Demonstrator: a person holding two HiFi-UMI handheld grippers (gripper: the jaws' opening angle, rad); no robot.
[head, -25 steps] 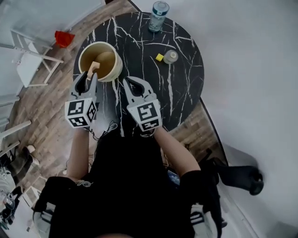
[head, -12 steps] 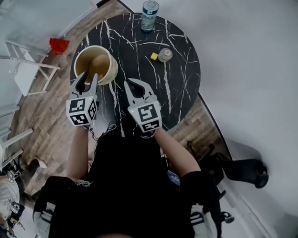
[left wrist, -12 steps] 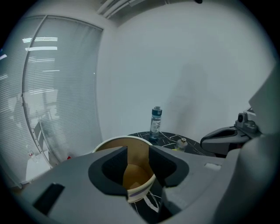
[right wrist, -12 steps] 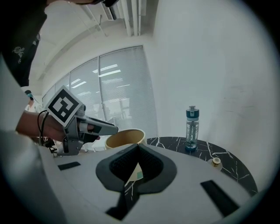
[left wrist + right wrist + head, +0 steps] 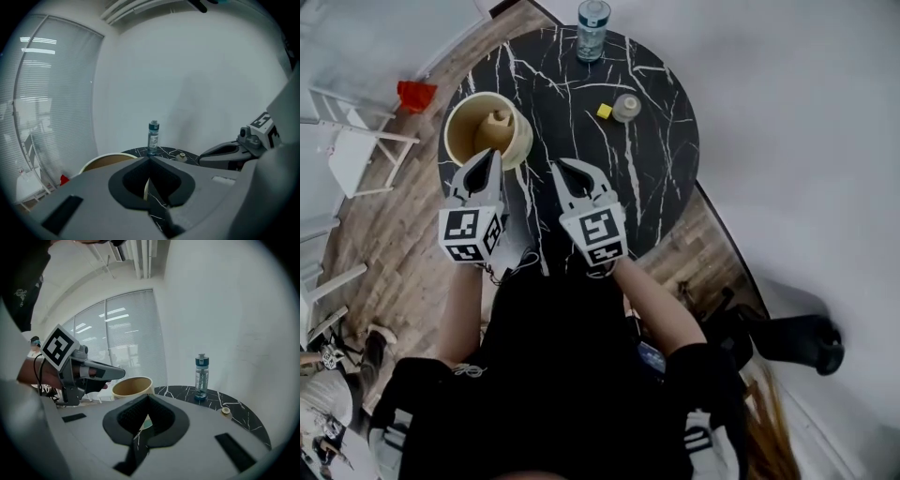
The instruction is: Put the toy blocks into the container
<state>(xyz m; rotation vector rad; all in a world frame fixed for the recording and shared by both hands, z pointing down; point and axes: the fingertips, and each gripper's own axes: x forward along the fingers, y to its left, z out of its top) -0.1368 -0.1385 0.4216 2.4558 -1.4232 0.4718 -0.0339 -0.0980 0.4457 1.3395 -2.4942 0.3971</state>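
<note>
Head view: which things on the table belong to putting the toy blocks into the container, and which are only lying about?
For the job: container; wooden block inside it; yellow block.
Lying about: water bottle; small round object beside the yellow block, maybe a block too, unclear.

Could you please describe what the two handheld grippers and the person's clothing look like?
The left gripper and right gripper have pale grey bodies with dark, curved fingers tapering to a point. Each carries a cube with black-and-white square markers. A thin dark cable trails beneath the left one. The person wears a black short-sleeved top.
</note>
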